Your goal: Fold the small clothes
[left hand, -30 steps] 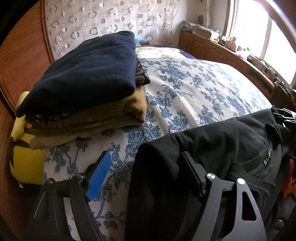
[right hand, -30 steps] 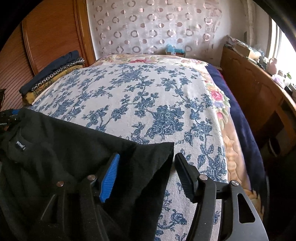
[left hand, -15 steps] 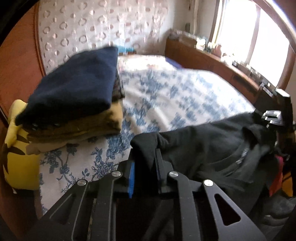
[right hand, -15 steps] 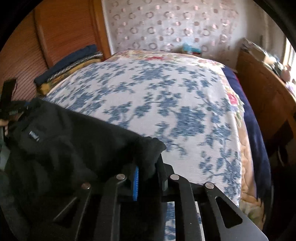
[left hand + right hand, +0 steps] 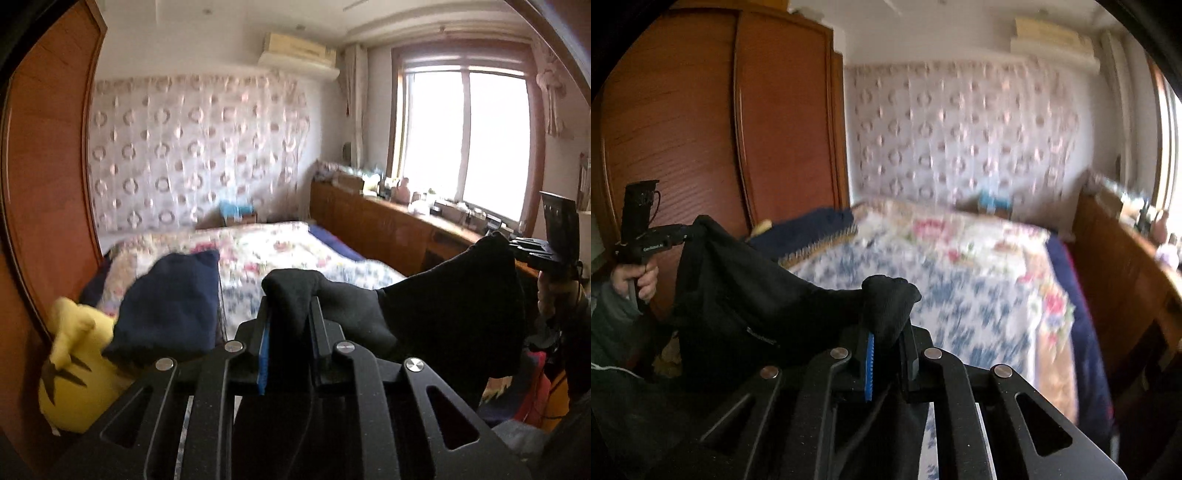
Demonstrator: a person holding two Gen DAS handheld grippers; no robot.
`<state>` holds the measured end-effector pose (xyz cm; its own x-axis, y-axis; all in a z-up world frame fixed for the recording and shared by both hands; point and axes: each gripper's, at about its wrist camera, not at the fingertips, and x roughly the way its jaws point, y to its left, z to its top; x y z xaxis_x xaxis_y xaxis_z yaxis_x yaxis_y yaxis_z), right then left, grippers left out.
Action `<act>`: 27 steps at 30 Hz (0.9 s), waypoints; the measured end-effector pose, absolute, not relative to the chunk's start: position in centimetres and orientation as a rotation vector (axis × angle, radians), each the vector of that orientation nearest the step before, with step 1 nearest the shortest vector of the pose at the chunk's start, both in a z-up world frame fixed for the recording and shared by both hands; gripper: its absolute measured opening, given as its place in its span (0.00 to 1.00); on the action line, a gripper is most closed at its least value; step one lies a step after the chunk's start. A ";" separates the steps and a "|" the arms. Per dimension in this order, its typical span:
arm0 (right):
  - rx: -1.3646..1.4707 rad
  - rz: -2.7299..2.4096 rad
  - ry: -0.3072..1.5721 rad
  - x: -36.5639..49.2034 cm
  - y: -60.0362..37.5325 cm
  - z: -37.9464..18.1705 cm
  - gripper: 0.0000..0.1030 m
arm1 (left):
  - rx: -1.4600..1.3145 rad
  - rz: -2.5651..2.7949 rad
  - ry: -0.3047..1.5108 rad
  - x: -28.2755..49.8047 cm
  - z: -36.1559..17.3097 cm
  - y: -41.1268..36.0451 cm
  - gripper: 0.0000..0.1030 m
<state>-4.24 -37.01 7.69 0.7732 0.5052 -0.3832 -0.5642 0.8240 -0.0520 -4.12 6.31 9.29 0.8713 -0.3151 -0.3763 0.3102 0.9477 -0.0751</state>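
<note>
Left gripper (image 5: pixel 290 332), nearest the left wrist camera, is clamping a bunched corner of the black fabric garment (image 5: pixel 443 317), its jaws drawn in tight on the cloth, with the blue pad (image 5: pixel 263 360) of one finger pressing against the fold. Right gripper (image 5: pixel 888 341), nearest the right wrist camera, is pinching another bunched corner of the same garment (image 5: pixel 746 295) in the same way, jaws nearly together on the fabric. The garment is hanging between the two grippers, lifted above the bed with the blue floral cover (image 5: pixel 960 295), and sagging in the middle; a small label (image 5: pixel 759 334) is showing on its hanging part. Beyond the left gripper, a folded navy blue cloth (image 5: pixel 173 299) is lying on top of a stack at the bed's left edge, just beside a yellow plush toy (image 5: pixel 74 365). Farther back, a patterned sheer curtain (image 5: pixel 192 155) is covering the wall behind the bed. A wooden wardrobe (image 5: pixel 720 122) is standing to the left of the bed, and a bright window (image 5: pixel 469 140) is lighting a low wooden counter (image 5: pixel 388 221) along the right.
</note>
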 end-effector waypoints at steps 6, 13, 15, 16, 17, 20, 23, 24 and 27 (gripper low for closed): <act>-0.187 0.529 0.301 -5.4 -37.8 11.1 0.09 | -0.024 -0.316 0.287 -4.2 12.9 7.2 0.17; -0.306 0.462 0.204 -9.3 -36.2 16.1 0.09 | 0.038 -0.293 0.168 -5.7 18.4 6.9 0.17; -0.325 0.450 0.163 -10.4 -35.7 17.3 0.09 | 0.050 -0.293 0.128 -6.2 20.1 6.9 0.17; -0.336 0.446 0.143 -10.9 -35.5 18.1 0.09 | 0.056 -0.290 0.110 -6.2 20.8 6.8 0.17; -0.344 0.437 0.119 -11.6 -35.4 19.0 0.09 | 0.062 -0.283 0.088 -6.3 21.8 6.7 0.17; -0.359 0.411 0.068 -12.7 -35.4 20.3 0.09 | 0.062 -0.283 0.043 -6.5 23.4 6.9 0.17; -0.359 0.385 0.025 -14.2 -35.9 21.3 0.09 | 0.058 -0.280 0.007 -6.9 24.5 7.2 0.17; -0.359 0.375 0.011 -14.6 -36.1 21.9 0.09 | 0.059 -0.279 -0.001 -7.2 24.7 7.2 0.17; -0.357 0.344 -0.008 -15.2 -36.5 22.2 0.09 | 0.059 -0.271 -0.011 -6.7 24.7 7.7 0.17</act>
<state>-15.20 -36.54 22.17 0.9419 0.3318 -0.0528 -0.3291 0.8795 -0.3439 -6.73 7.67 24.70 0.9635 -0.2678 0.0028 0.2672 0.9618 0.0602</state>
